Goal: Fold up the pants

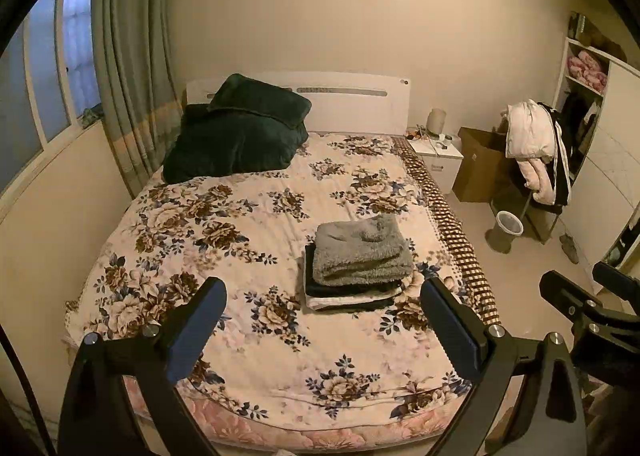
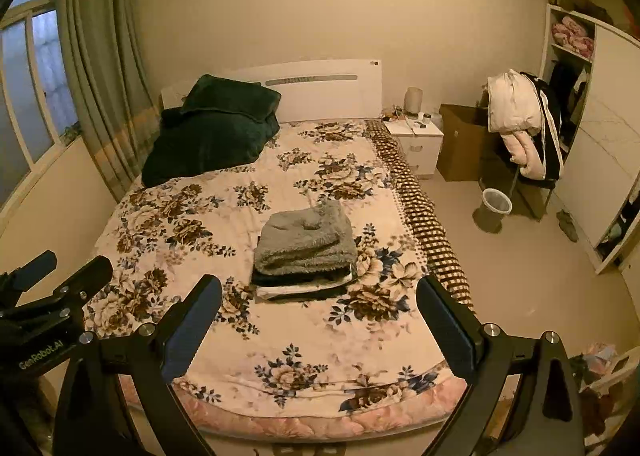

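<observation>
1. Your left gripper (image 1: 324, 320) and right gripper (image 2: 318, 316) both hang over the foot of the bed, jaws spread wide and holding nothing.
2. The stack of folded clothes (image 1: 358, 262) lies on the bed ahead of both grippers, well apart from the fingertips, toward the bed's right side. A fuzzy grey garment (image 2: 306, 238) sits on top; you cannot tell which layers are pants.
3. Count: one stack, with dark and white layers beneath the grey one; two grippers.
4. The floral quilt (image 1: 248, 224) covers the bed; a dark green blanket (image 1: 236, 130) is heaped at the white headboard (image 1: 352, 104).
5. Right of the bed stand a white nightstand (image 2: 416, 144), a wastebasket (image 2: 496, 204) and an open wardrobe (image 2: 568, 56); a curtain (image 1: 128, 56) hangs on the left.
</observation>
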The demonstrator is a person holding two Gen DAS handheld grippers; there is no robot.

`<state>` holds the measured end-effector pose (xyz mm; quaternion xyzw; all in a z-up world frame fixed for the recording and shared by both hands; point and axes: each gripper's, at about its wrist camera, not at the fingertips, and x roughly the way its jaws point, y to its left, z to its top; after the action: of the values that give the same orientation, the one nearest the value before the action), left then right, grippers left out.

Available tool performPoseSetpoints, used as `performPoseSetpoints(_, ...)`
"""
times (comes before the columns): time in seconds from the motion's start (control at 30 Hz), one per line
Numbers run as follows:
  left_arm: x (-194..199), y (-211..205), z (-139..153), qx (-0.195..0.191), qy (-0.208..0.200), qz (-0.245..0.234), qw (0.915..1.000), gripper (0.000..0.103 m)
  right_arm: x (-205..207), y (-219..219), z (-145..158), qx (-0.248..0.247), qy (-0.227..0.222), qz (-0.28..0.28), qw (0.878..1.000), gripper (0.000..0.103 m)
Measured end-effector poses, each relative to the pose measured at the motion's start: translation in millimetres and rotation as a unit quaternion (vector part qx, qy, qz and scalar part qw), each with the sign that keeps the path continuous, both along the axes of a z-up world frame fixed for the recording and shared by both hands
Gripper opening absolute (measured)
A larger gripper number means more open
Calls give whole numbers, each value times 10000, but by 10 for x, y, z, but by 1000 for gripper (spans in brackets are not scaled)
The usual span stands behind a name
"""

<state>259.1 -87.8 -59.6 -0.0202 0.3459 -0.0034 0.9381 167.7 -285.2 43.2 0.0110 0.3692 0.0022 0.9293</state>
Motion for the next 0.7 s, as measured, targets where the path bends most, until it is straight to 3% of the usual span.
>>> performPoseSetpoints(0.23, 90, -44, -63, 94, 60, 154, 9998, 100, 198, -48, -76, 2, -20, -25, 10000, 102)
performPoseSetpoints(0.47, 339, -82, -133, 287, -80, 412, 9987, 102, 658, -167, -280, -153, -82, -256, 9995, 102)
performPoseSetpoints(0.7, 651, -115, -331, 393, 107, 556, 9976, 102, 1072, -245, -470, -261, -42, -330, 9991, 103)
